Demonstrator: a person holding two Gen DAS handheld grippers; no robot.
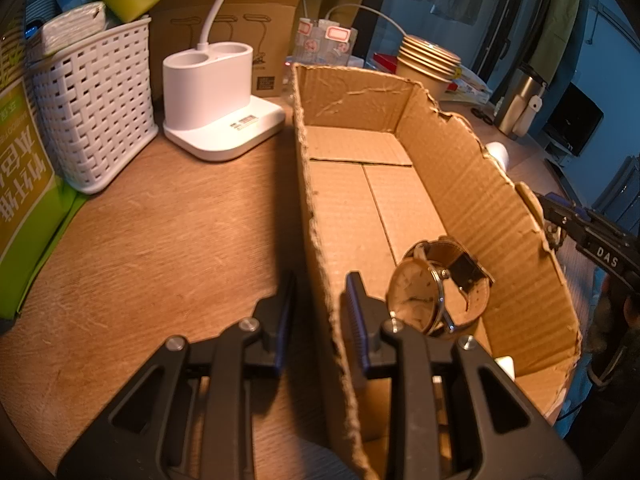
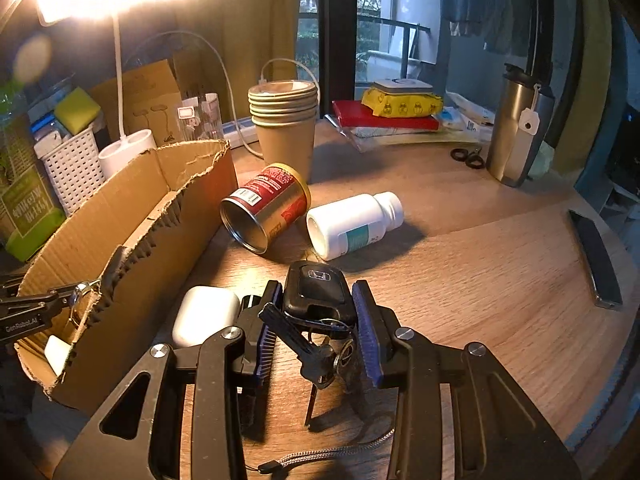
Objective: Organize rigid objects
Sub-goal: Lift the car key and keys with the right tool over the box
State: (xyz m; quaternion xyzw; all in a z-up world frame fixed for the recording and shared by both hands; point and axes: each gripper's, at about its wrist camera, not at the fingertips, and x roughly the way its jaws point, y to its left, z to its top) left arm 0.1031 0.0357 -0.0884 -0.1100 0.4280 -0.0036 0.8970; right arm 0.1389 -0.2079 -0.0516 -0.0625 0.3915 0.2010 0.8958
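Fingers of the left gripper (image 1: pixel 318 312) pinch the box (image 1: pixel 460 168) wall to steady it; the right gripper (image 2: pixel 318 320) squeezes a car key (image 2: pixel 316 292), likely going inside.

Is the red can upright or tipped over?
Tipped over: the red can lies on its side on the table, its base facing the camera.

My left gripper (image 1: pixel 320 300) points steeply down, jaws clamped on the near wall of the cardboard box (image 1: pixel 460 168). My right gripper (image 2: pixel 318 312) tilts down too, pads pressed on a car key (image 2: pixel 316 292).
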